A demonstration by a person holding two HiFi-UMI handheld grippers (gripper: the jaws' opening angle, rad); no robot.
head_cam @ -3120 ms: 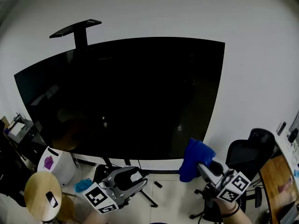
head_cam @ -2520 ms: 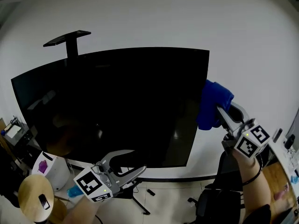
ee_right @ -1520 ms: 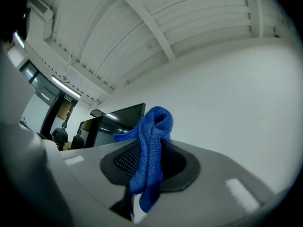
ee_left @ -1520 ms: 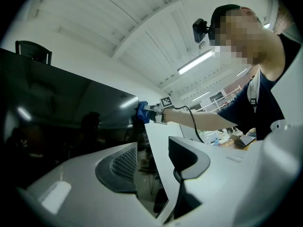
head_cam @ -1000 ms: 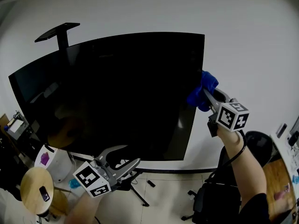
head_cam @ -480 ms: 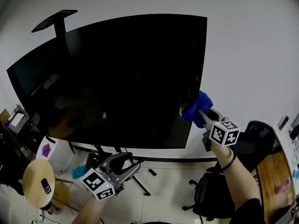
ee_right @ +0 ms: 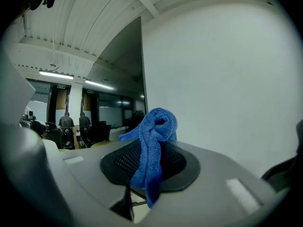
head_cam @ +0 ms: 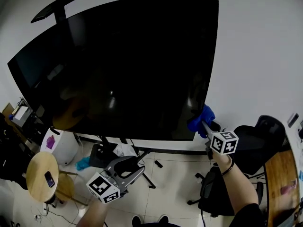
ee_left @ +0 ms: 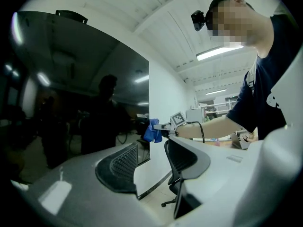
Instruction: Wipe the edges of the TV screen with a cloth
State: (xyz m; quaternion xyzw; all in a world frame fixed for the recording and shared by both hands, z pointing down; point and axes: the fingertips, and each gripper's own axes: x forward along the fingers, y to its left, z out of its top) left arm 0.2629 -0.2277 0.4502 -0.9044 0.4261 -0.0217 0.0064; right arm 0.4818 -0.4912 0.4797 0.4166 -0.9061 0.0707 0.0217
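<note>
Moved: right gripper [head_cam: 204,126] and its blue cloth [head_cam: 199,119] have slid down the right edge of the TV [head_cam: 118,65], from mid-height a second ago to just above the bottom right corner; left gripper [head_cam: 140,164] sits lower as well, closer to the floor [head_cam: 170,183].
Head view, right: cloth bunched at the gripper's tip, overlapping the dark screen's right edge; marker cube and forearm trail back toward a black chair [head_cam: 258,136].
Head view, left: gripper held level below the TV's bottom edge, well apart from the screen, fingers [head_cam: 125,159] spread.
Head view, surroundings: round wooden stool [head_cam: 40,176] at lower left; white wall [head_cam: 260,56] behind the set.
Left gripper view: fingers stand apart with nothing between them; black screen fills the left; far beyond, the cloth shows at the screen's edge on the other gripper; person [ee_left: 265,93] in a dark top at right.
Right gripper view: fingers closed on the cloth, which balls up above the tips and hangs a tail down the seam between them; TV seen edge-on just left of the cloth, wall at right; whether cloth touches the edge is not clear here.
</note>
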